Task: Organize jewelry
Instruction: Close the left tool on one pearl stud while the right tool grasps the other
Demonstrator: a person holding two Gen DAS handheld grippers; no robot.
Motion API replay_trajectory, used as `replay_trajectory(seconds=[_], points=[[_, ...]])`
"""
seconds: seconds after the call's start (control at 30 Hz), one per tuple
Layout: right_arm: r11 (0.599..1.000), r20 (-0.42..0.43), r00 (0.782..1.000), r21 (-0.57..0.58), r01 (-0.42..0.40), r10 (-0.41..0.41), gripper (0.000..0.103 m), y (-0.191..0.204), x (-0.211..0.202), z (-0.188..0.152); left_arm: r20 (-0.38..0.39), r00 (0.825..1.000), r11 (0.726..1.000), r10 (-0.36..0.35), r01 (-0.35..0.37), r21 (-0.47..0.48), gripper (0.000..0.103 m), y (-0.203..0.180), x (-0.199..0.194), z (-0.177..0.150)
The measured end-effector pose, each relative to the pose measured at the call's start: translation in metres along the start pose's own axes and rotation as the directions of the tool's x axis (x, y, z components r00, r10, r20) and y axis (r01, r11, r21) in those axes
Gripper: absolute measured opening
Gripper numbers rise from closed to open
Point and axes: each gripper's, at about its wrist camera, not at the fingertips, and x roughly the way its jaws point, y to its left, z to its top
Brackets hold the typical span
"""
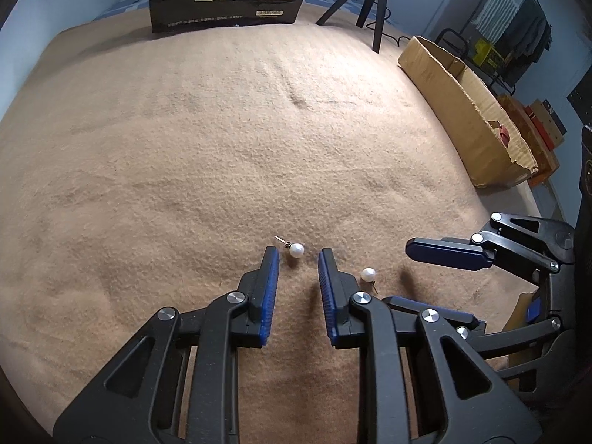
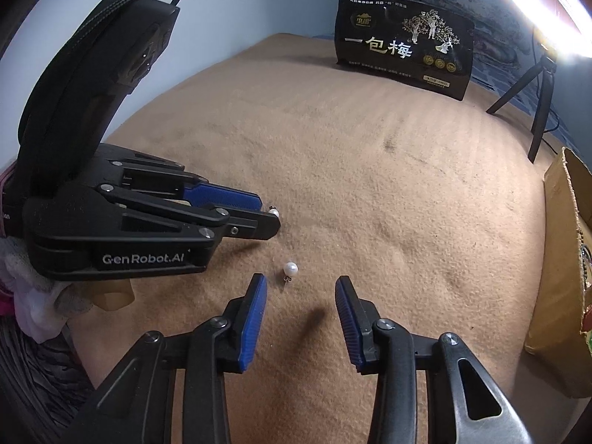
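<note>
Both views are moderately lit with a cool, bluish cast on the walls. In the right wrist view a strong lamp (image 2: 547, 7) blows out the upper right corner into white glare with a soft halo. The blanket (image 1: 222, 148) is evenly lit, and its weave is sharp at the centre. Short, soft shadows fall on the blanket beside the fingers (image 2: 255, 314). Fisheye distortion bends the blanket's edges and the cardboard box (image 1: 462, 111), the corners darken to black, and the far background looks slightly soft.
</note>
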Motion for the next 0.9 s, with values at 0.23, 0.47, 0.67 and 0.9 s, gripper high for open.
replay_trajectory(seconds=[0.23,0.47,0.67,0.9], points=[[1.0,-0.004,1.0,-0.005,-0.008,0.008,0.035,0.001,0.009,0.004,-0.007,1.0,1.0,0.007,-0.007,-0.007,0.015,0.003,0.007,0.004],[1.0,-0.005,1.0,-0.019,0.004,-0.004,0.032,0.003,0.013,0.007,-0.008,1.0,1.0,0.003,-0.004,-0.016,0.009,0.007,0.009,0.004],[0.999,-0.011,1.0,-0.033,0.018,-0.018,0.026,0.008,0.019,0.011,-0.007,1.0,1.0,0.0,0.0,-0.022,0.009,0.008,0.009,0.004],[0.998,-0.011,1.0,-0.053,0.028,-0.028,0.006,0.012,0.021,0.013,-0.007,1.0,1.0,0.003,-0.003,-0.024,0.008,0.008,0.008,0.004]])
